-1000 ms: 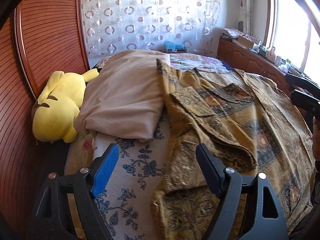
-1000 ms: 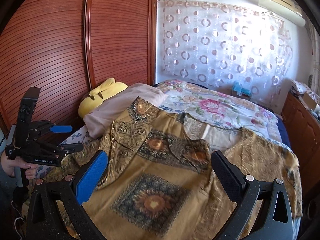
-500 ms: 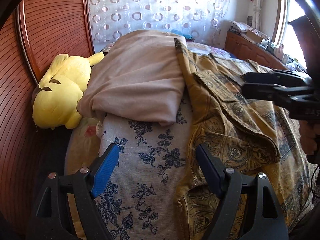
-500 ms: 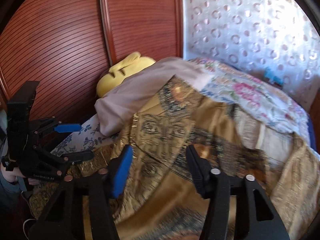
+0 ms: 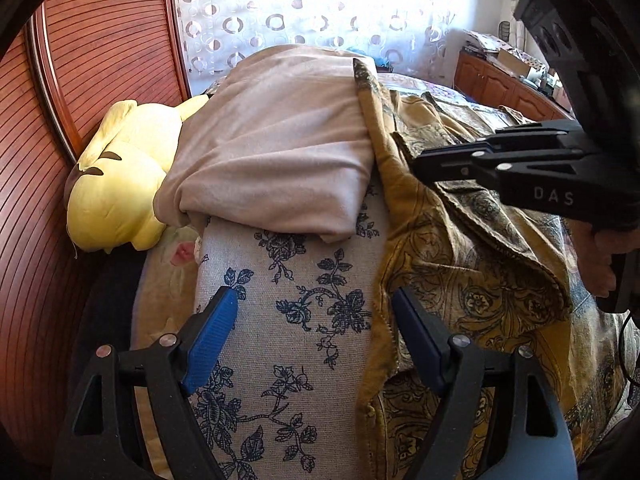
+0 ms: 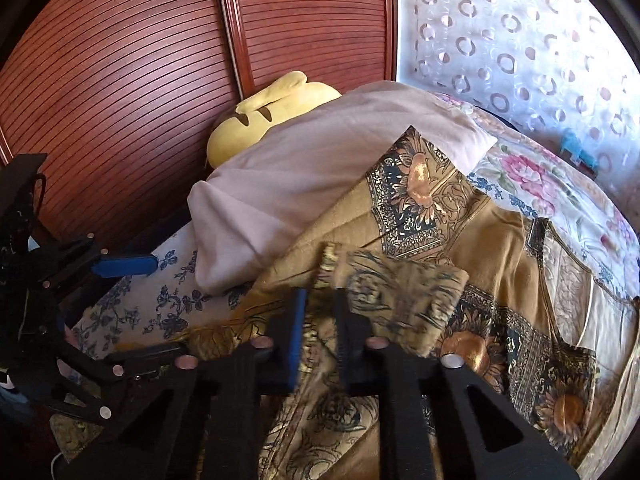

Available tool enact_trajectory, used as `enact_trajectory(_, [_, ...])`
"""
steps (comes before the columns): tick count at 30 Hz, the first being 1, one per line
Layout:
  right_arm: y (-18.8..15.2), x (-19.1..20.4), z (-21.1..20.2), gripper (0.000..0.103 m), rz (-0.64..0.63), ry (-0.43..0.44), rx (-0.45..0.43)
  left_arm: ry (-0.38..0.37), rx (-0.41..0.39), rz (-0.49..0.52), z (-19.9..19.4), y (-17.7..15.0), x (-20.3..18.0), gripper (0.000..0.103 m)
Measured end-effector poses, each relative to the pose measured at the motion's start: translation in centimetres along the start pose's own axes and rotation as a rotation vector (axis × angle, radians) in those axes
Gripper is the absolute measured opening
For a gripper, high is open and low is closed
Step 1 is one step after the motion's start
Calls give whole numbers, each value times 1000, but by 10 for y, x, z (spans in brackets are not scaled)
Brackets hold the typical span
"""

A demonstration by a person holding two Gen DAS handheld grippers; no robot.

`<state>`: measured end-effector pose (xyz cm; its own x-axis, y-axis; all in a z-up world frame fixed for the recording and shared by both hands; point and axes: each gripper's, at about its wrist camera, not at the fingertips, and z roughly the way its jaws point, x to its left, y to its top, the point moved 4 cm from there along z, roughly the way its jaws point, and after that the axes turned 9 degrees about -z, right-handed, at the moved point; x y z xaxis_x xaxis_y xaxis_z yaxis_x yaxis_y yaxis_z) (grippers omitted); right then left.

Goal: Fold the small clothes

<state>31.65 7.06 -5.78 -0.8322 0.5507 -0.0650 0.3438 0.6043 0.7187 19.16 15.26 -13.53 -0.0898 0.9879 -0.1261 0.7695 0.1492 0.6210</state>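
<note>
The mustard-gold patterned garment [image 6: 404, 300] was spread on the bed beside a folded beige blanket [image 5: 280, 152] and yellow plush toy [image 5: 116, 184]. The right gripper [image 6: 320, 312], just closed, pinched its folded edge; the left gripper [image 5: 316, 344] was held wide, empty.

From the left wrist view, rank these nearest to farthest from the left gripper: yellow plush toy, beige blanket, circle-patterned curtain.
1. beige blanket, folded on the bed ahead of the left gripper.
2. yellow plush toy, off to the left by the wooden doors.
3. circle-patterned curtain, at the back.

garment [image 6: 500, 240] mustard, navy paisley | plush toy [image 5: 116, 196] yellow | blanket [image 5: 276, 152] beige
</note>
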Motion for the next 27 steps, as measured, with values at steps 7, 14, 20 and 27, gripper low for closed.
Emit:
enact_trajectory(7, [-15,-21,-33,4,47,-82,-44,-2,0,-1,0,0,0,81])
enact_trajectory(14, [-44,-38,-68,3,115,-143,-66,-1,0,-1,0,0,0,81])
enact_trajectory(20, [-72,-44,-83,3,176,-195,-39,1,-1,-6,0,-1,-1,81])
enact_trajectory(27, [-100,-62,-132,39,254,-258,-84,2,-3,-9,-1,-1,-1,81])
